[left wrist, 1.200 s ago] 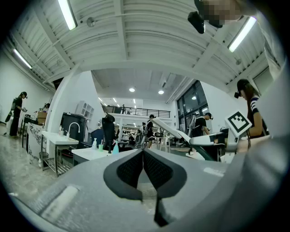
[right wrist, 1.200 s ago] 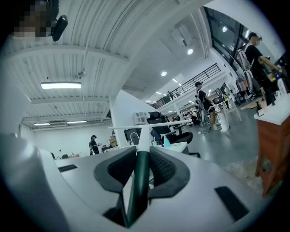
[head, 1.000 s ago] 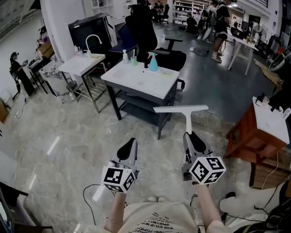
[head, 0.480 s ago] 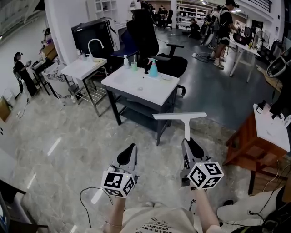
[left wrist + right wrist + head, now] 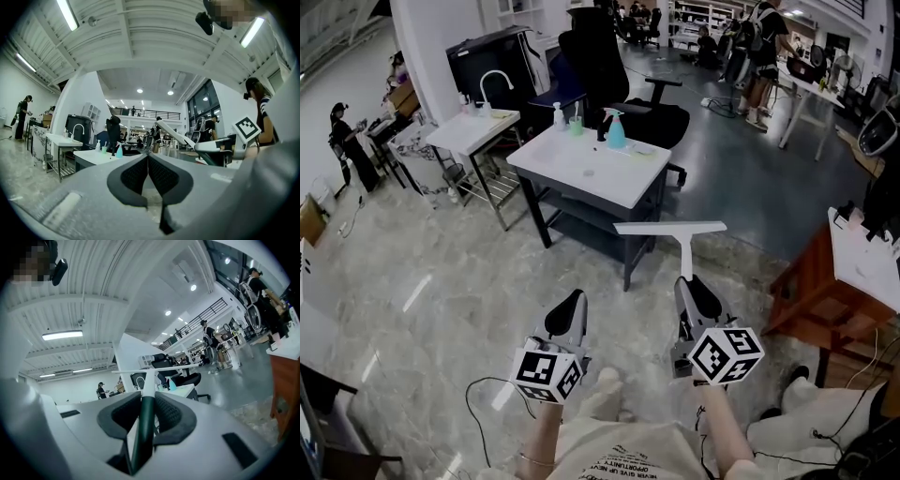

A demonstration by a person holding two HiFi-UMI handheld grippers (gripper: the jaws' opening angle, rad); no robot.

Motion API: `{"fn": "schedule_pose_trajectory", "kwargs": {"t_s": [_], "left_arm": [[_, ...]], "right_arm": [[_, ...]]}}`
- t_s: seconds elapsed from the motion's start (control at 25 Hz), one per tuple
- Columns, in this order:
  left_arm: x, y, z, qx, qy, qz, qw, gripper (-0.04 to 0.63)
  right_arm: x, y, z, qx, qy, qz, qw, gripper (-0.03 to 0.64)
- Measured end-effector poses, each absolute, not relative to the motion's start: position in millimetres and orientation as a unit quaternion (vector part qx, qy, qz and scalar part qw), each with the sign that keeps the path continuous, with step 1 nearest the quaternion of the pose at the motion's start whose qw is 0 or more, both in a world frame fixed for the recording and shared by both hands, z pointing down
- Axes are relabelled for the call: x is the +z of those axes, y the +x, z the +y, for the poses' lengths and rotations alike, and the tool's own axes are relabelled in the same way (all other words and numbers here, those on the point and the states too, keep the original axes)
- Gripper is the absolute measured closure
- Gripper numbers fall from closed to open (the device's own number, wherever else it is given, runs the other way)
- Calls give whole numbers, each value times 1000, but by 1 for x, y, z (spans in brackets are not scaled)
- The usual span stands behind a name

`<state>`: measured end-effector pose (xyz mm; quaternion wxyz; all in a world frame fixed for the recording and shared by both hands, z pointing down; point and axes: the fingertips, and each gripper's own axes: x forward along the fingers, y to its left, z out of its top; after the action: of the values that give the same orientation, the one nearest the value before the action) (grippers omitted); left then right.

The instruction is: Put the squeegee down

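Fingers (image 5: 169,417) pinch squeegee (image 5: 143,425) handle; right gripper view shows grip, head view doesn't

From the head: looks steeply down and forward over left gripper (image 5: 572,300) and right gripper (image 5: 692,283) toward white table (image 5: 581,173). On each gripper: sits close behind the jaws, low, facing level toward same table and black chair (image 5: 600,56).

The squeegee (image 5: 671,228) juts far from the right tool (image 5: 694,281), its blade just near of the tabletop (image 5: 581,173). The left tool (image 5: 572,298) sits left of it. A spray bottle (image 5: 617,132) stands at the tabletop's far edge, a chair (image 5: 605,66) behind it, and a sink stand (image 5: 469,133) to the left.
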<state>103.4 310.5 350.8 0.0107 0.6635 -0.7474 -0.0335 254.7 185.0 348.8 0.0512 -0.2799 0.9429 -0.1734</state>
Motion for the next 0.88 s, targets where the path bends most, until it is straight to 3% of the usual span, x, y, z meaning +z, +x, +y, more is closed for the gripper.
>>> {"fn": "schedule_pose_trajectory", "kwargs": {"t_s": [0.36,0.88], "left_arm": [[359,65,253,-32,670,-742,15,572],[357,-50,135,-21,691,-722,22,572]], "right_arm": [[362,225,128,-183,-296,936,47,522],[369,130,19,-196,-336,921,39,522]]}}
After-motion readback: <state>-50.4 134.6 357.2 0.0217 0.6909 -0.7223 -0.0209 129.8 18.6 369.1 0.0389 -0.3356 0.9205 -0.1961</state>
